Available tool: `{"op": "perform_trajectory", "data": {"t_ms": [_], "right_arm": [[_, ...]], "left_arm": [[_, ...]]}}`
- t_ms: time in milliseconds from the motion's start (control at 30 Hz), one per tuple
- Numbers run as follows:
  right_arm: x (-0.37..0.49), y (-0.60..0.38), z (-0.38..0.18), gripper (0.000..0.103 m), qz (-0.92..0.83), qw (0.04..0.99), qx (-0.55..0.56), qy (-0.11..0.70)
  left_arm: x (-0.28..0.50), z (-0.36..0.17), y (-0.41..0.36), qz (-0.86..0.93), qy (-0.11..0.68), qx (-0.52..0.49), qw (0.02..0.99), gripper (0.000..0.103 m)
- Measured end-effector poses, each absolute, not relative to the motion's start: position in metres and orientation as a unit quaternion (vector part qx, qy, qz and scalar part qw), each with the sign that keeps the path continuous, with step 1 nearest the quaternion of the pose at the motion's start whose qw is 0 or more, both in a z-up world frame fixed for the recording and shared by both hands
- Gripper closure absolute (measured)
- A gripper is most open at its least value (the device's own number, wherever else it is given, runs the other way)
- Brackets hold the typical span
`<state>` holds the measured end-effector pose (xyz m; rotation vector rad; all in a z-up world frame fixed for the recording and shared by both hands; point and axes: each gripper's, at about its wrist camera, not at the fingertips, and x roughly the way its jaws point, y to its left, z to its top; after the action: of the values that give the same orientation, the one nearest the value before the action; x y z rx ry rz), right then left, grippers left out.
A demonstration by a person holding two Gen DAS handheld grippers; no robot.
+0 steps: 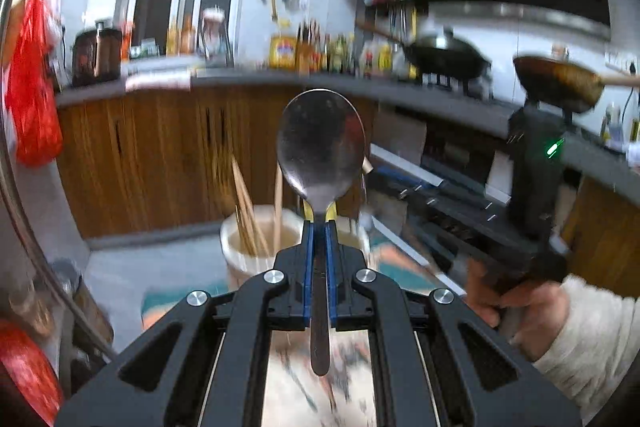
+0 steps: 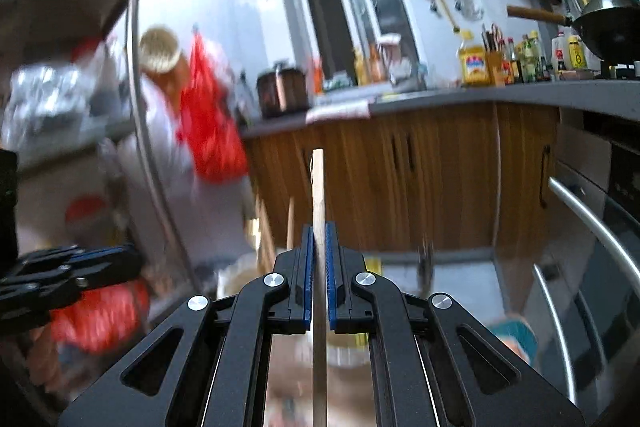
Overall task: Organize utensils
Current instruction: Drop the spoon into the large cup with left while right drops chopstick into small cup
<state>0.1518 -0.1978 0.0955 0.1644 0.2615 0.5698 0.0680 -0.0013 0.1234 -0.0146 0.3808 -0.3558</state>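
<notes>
The left gripper (image 1: 319, 223) is clenched on the neck of a metal spoon (image 1: 322, 143), whose bowl stands out beyond the fingertips while the handle runs straight back between the pads. The right gripper (image 2: 319, 227) clamps a wooden chopstick (image 2: 318, 183) the same way, its long axis along the fingers, tip pointing forward and up, above a blurred utensil holder (image 1: 260, 247).

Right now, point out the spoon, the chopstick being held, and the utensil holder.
spoon (image 1: 322, 143): left wrist view, middle of the metal bowl.
chopstick (image 2: 318, 187): right wrist view, wooden shaft above the jaws.
utensil holder (image 1: 236, 251): left wrist view, pale rim left of the gripper.
</notes>
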Motion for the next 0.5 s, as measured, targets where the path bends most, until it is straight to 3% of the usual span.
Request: {"op": "perform_trajectory", "data": {"t_ms": [200,500], "right_arm": [[0.194,-0.190,0.098,0.096,0.262,0.953,0.126,0.084],[0.215,-0.173,0.069,0.096,0.176,0.979,0.097,0.045]], "left_arm": [[0.106,0.163,0.001,-0.155,0.143,-0.019,0.977,0.098],[0.158,0.131,-0.002,-0.131,0.171,-0.019,0.976,0.098]]}}
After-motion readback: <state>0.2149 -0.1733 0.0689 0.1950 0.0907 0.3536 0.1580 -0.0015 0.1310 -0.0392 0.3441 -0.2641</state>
